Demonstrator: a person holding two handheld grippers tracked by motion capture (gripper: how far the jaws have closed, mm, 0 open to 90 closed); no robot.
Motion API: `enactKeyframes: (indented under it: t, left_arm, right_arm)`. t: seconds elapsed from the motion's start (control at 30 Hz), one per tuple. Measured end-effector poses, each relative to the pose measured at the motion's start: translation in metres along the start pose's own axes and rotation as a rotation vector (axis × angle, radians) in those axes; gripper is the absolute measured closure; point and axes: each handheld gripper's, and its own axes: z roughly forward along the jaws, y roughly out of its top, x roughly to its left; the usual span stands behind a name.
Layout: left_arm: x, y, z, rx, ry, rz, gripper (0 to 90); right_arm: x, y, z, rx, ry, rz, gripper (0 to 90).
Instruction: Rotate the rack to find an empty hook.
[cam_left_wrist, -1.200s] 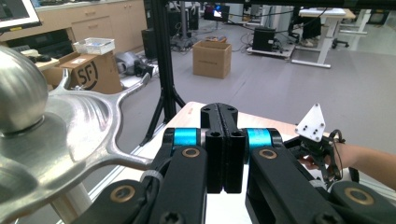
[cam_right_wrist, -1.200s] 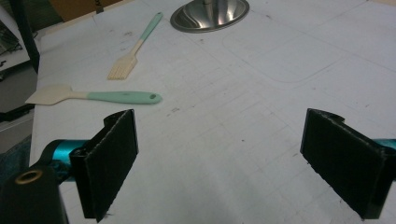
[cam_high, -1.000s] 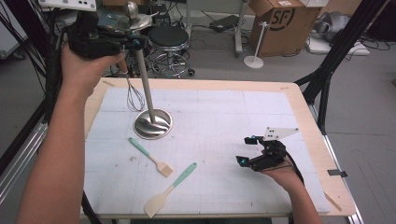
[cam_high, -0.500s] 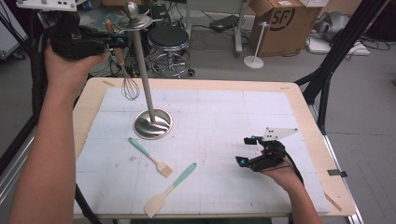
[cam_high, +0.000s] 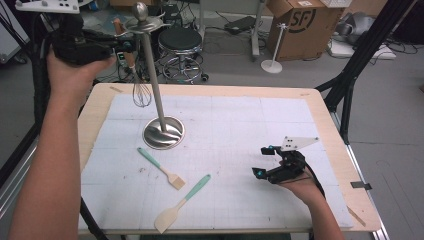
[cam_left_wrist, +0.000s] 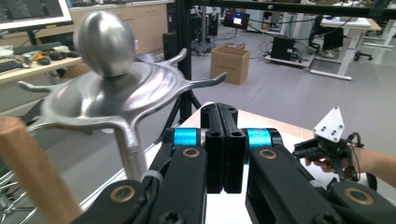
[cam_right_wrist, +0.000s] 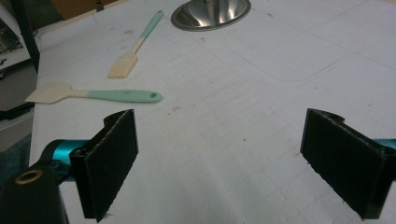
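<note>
Steel utensil stand (cam_high: 161, 112) on the far-left tabletop (cam_high: 320, 107), whisk (cam_high: 140, 90) hanging from it. Left gripper (cam_left_wrist: 226, 149), jaws together, beside its top; right gripper (cam_high: 265, 162), jaws apart, near right.

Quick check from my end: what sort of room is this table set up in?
Most likely a lab or workshop, not a kitchen: black camera stands flank the table, a cardboard shipping box and cables sit on the grey floor, and the left gripper view shows desks with a monitor.

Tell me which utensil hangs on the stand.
The whisk, wooden-handled, hanging beside the pole; the brush and spatula lie flat on the mat.
</note>
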Motion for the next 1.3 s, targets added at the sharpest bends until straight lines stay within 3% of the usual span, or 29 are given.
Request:
enactKeyframes:
  t: [0.6,1.13,1.23,1.3]
  left_arm:
    - [-0.019,-0.026,0.022,0.009,-0.107,0.007,84.1]
    - [-0.039,-0.062,0.050,0.045,-0.257,-0.001,64.8]
    - [-0.041,-0.070,0.053,0.055,-0.266,0.002,60.2]
    - [-0.042,-0.077,0.055,0.051,-0.265,-0.019,56.5]
  right_arm:
    - [0.000,0.000,-0.001,0.001,-0.002,-0.006,11.1]
    - [0.000,0.000,-0.003,-0.004,0.001,0.001,11.0]
    - [0.000,0.000,-0.003,-0.011,-0.002,-0.004,11.0]
    - [0.000,0.000,-0.003,-0.014,0.001,0.000,11.0]
